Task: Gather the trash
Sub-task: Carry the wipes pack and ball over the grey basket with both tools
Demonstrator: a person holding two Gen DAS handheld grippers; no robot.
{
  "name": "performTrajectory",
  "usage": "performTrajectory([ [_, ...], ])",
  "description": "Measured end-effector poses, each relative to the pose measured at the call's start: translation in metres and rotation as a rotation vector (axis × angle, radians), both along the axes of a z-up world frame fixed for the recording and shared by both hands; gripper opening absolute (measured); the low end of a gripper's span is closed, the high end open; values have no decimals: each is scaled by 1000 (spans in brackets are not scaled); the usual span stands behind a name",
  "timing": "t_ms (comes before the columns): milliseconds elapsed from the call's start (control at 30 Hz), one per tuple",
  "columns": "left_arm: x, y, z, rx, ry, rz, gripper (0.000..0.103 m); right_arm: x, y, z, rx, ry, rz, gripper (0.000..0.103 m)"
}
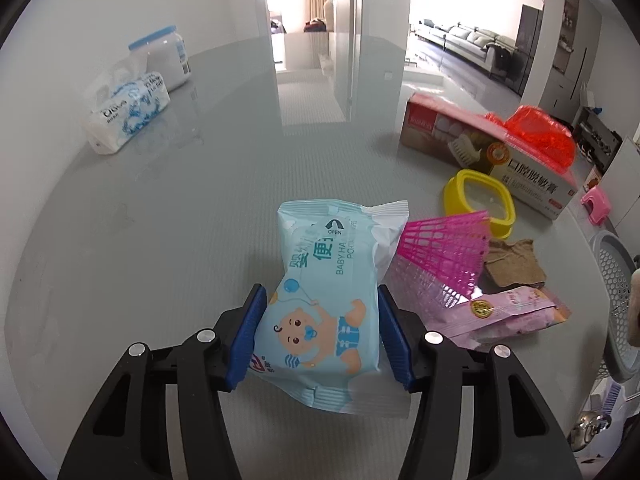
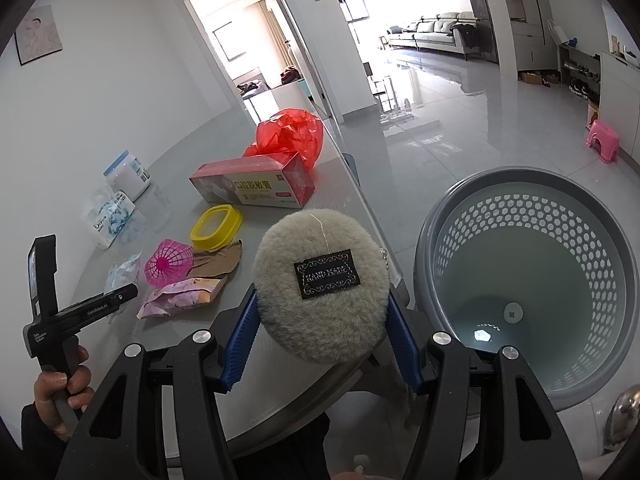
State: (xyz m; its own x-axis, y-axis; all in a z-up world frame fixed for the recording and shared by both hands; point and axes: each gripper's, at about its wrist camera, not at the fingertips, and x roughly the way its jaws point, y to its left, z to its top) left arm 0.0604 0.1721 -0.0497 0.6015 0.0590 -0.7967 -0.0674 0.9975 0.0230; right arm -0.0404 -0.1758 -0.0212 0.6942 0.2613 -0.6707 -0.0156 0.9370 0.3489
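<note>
Left gripper (image 1: 320,334): fingers (image 1: 246,336) about half open, both blue pads pressed on the sides of the light-blue baby-wipes pack (image 1: 332,280), which lies on the grey bench (image 1: 160,208) just left of the pink mesh cup (image 1: 444,248) and pink wrapper (image 1: 508,312). Right gripper (image 2: 322,330): fingers about half open, clamped on a round grey fluffy pad (image 2: 320,292), held at the near bench edge. The grey perforated basket (image 2: 532,280) stands on the floor, right of the pad.
</note>
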Motion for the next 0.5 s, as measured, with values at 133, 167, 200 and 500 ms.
performTrajectory([
  [133,-13,-17,23,11,-61,-32,54,-6,-7,4,5,-17,-14,58],
  [167,-16,-25,28,12,-76,-49,54,-8,-11,6,6,-22,-22,58],
  [200,-18,-33,33,9,-89,-69,54,-10,-15,7,7,-27,-32,58],
  [500,-30,-148,51,-73,-131,-347,54,-47,-73,7,-14,-22,-164,58],
])
